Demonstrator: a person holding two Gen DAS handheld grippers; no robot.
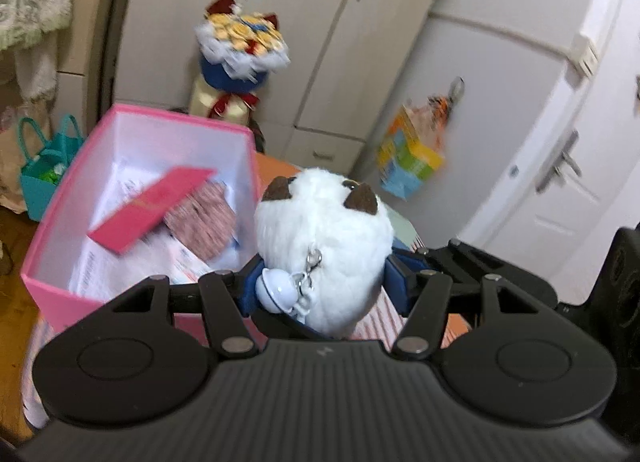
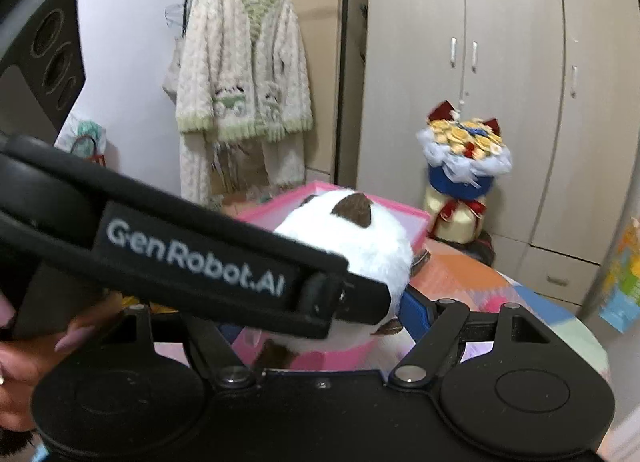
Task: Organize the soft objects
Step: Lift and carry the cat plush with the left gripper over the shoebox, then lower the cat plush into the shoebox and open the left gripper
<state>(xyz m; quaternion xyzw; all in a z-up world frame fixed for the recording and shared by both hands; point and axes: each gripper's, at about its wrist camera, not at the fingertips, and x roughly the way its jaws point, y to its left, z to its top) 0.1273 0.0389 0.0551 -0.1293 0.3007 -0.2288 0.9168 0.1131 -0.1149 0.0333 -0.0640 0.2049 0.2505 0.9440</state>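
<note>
Your left gripper [image 1: 320, 282] is clenched on the fluffy white round plush toy with brown ears [image 1: 326, 238], its blue-padded fingers [image 1: 400, 282] pressing the toy from both sides. A small white bell on a metal clasp [image 1: 280, 290] hangs on the toy's near side, against your left finger. Ahead and to the left of that gripper sits the open pink cardboard box [image 1: 64, 294], holding printed papers and a flat pink card [image 1: 154, 207]; the toy is held just beside the box's right wall, above the patterned tabletop [image 1: 384, 322].

In the right wrist view, your left gripper crosses in front of your right gripper [image 2: 320, 318] and hides its left finger. Only its right blue pad shows, next to the toy [image 2: 360, 246]; whether it is released or clenched cannot be told. Beyond the box [image 2: 400, 213] stands a blue-wrapped bouquet of yellow flowers [image 2: 464, 157].
</note>
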